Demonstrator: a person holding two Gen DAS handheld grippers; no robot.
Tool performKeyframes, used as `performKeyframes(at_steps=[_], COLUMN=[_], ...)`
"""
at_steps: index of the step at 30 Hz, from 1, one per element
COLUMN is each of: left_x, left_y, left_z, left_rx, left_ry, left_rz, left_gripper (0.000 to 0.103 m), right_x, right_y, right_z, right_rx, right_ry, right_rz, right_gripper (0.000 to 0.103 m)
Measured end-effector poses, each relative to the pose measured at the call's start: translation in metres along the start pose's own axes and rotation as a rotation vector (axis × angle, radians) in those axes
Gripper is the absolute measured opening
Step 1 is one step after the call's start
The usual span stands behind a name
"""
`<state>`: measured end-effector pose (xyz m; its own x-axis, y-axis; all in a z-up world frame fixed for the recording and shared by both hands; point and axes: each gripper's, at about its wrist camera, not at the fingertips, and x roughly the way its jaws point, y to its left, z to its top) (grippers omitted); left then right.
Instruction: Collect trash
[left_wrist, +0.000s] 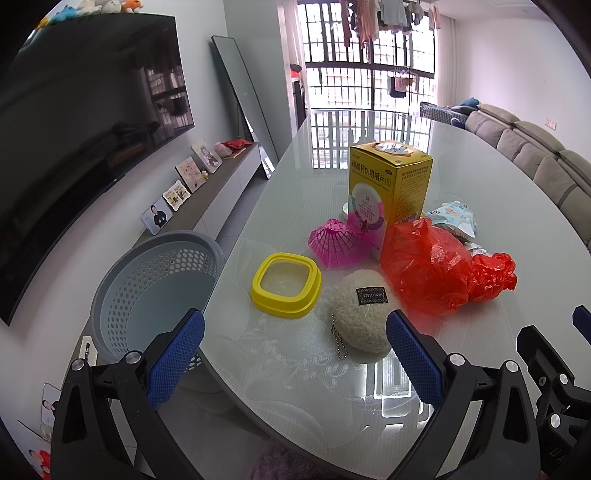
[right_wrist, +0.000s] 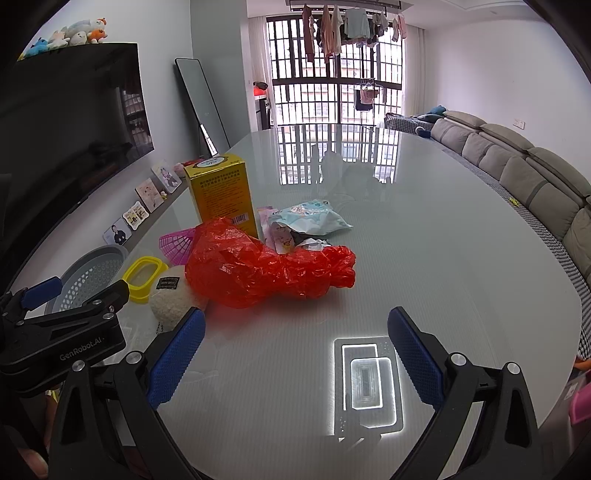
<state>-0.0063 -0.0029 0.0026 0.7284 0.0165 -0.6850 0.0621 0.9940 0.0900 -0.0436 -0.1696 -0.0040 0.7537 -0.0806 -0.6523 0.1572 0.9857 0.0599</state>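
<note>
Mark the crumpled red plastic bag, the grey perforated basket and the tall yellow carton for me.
crumpled red plastic bag (right_wrist: 258, 269): right wrist view, on its middle folds.
grey perforated basket (left_wrist: 122, 269): left wrist view, on its near rim.
tall yellow carton (left_wrist: 373, 192): left wrist view, on its front face.

Surface: glossy oval table (right_wrist: 424, 229) | On it: yellow box (left_wrist: 388, 192), red plastic bag (left_wrist: 424, 269), pink mesh shell (left_wrist: 338, 247), yellow square lid (left_wrist: 286, 282), fuzzy cream pouch (left_wrist: 364, 314), wrappers (right_wrist: 310, 221)
</note>
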Motion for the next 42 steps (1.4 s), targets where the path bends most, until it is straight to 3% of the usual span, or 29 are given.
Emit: performKeyframes(at_steps=[31, 42], left_x=[0.007, 0.017], left_y=[-0.003, 0.006], left_z=[-0.006, -0.009], left_rx=[0.006, -0.018], left_ry=[0.013, 0.035], left_rz=[0.011, 0.047], left_gripper=[0.097, 0.097], right_x=[0.000, 0.013], right_y=[-0.007, -0.030], right_z=[-0.004, -0.012], right_rx=[0.019, 0.059], right_ry=[0.014, 0.054], right_rz=[0.021, 0.017], right_gripper=[0.095, 0.095])
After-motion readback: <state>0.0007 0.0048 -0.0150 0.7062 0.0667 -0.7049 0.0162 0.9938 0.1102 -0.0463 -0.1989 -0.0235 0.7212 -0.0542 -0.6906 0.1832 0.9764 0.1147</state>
